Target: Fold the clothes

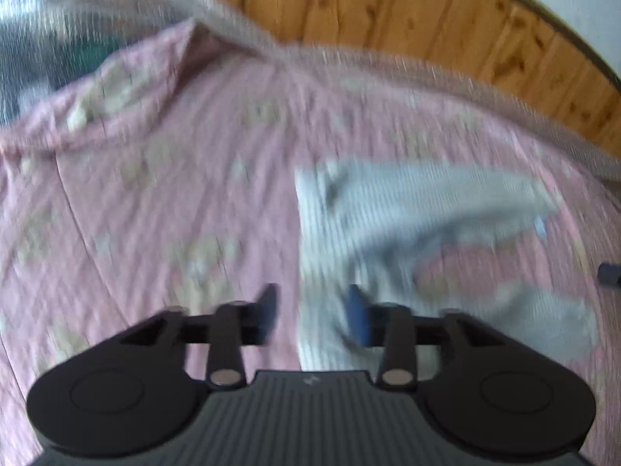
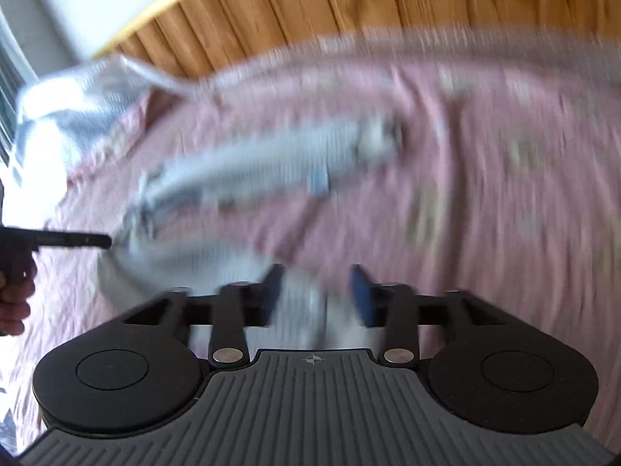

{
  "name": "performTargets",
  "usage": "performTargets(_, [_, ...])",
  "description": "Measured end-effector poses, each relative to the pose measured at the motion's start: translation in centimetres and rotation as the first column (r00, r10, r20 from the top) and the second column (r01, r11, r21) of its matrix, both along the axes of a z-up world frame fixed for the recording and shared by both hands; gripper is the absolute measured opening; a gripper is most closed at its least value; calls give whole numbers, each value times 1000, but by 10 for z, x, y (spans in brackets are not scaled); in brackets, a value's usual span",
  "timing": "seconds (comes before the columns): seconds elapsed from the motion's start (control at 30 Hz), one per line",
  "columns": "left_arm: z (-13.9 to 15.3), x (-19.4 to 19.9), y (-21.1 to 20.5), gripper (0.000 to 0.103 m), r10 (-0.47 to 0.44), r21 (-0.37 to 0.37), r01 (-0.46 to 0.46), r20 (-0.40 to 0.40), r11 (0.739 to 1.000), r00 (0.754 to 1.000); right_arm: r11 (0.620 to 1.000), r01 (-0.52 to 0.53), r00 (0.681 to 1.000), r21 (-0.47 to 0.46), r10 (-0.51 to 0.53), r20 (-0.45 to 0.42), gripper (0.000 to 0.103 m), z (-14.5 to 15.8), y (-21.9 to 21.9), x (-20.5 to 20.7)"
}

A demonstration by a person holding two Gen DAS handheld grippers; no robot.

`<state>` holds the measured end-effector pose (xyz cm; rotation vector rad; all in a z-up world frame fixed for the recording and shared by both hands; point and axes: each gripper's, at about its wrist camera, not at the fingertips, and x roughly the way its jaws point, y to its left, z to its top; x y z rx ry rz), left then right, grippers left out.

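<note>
A grey ribbed garment lies crumpled on the pink patterned bedspread. My left gripper is open just above the garment's near left edge, its jaws apart over the cloth. In the right wrist view the same garment stretches across the bedspread. My right gripper is open with grey cloth between and below its jaws. Both views are motion-blurred.
A wooden headboard runs along the far side of the bed. A pale grey pillow or cloth lies at the far left. The other gripper's tip and the hand holding it show at the left edge.
</note>
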<state>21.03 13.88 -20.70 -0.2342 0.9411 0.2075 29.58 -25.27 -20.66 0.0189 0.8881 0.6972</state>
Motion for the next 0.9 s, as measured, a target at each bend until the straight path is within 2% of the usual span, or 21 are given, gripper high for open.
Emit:
performTargets(0.03, [2, 12, 5, 68, 2, 17, -2, 16, 1000, 1000, 1000, 5, 1000, 6, -5, 24, 58, 3, 4, 19])
performTargets(0.13, [-5, 56, 14, 68, -15, 54, 15, 1, 998, 1000, 1000, 18, 998, 16, -19, 59, 63, -3, 19, 84])
performTargets(0.2, [-12, 78, 17, 68, -33, 54, 34, -16, 998, 999, 1000, 22, 999, -8, -22, 35, 62, -14, 31, 126])
performTargets(0.27, [-19, 93, 17, 68, -50, 53, 52, -34, 997, 998, 999, 5, 1000, -37, -6, -5, 57, -28, 43, 155])
performTargets(0.3, [-23, 98, 16, 63, -60, 58, 63, -46, 996, 997, 999, -6, 1000, -46, 5, -21, 52, -33, 47, 164])
performTargets(0.33, [-27, 103, 14, 43, -70, 63, 74, -57, 995, 996, 998, -20, 1000, -60, 19, -23, 34, -36, 50, 167])
performTargets(0.37, [-31, 103, 13, 25, -82, 58, 85, -57, 995, 995, 997, -34, 999, -73, 33, -25, 26, -39, 53, 170])
performTargets(0.4, [-30, 100, 12, 15, -89, 54, 91, -39, 994, 995, 995, -44, 999, -84, 42, -23, 11, -41, 53, 167])
performTargets(0.43, [-27, 96, 10, 5, -96, 61, 97, -23, 993, 995, 995, -42, 999, -91, 41, -15, 4, -40, 45, 155])
performTargets(0.57, [-3, 53, 5, 5, -126, 46, 123, 62, 991, 990, 993, -37, 999, -116, 39, 19, 4, -37, 14, 105])
performTargets(0.67, [5, -1, -2, 5, -114, -8, 115, 69, 993, 991, 990, -32, 998, -134, 38, 44, 1, -35, -10, 67])
performTargets(0.7, [5, -17, -3, 12, -90, -33, 92, 58, 995, 994, 990, -30, 998, -140, 38, 52, 1, -34, -18, 54])
performTargets(0.73, [4, -33, -2, 24, -57, -62, 60, 41, 996, 998, 989, -29, 997, -146, 38, 61, 8, -33, -25, 42])
performTargets(0.77, [2, -46, 1, 31, -21, -103, 25, 37, 994, 999, 988, -27, 997, -152, 38, 69, 12, -32, -33, 29])
performTargets(0.83, [0, -67, 9, 50, 56, -192, -48, 36, 980, 998, 986, -23, 996, -164, 37, 86, 15, -31, -49, 4])
performTargets(0.87, [-2, -73, 13, 52, 97, -230, -87, 32, 969, 995, 989, -10, 997, -148, 21, 71, 17, -30, -57, -5])
performTargets(0.9, [-4, -75, 19, 53, 142, -278, -129, 26, 952, 990, 996, 24, 1000, -82, -23, 18, 17, -29, -62, -8])
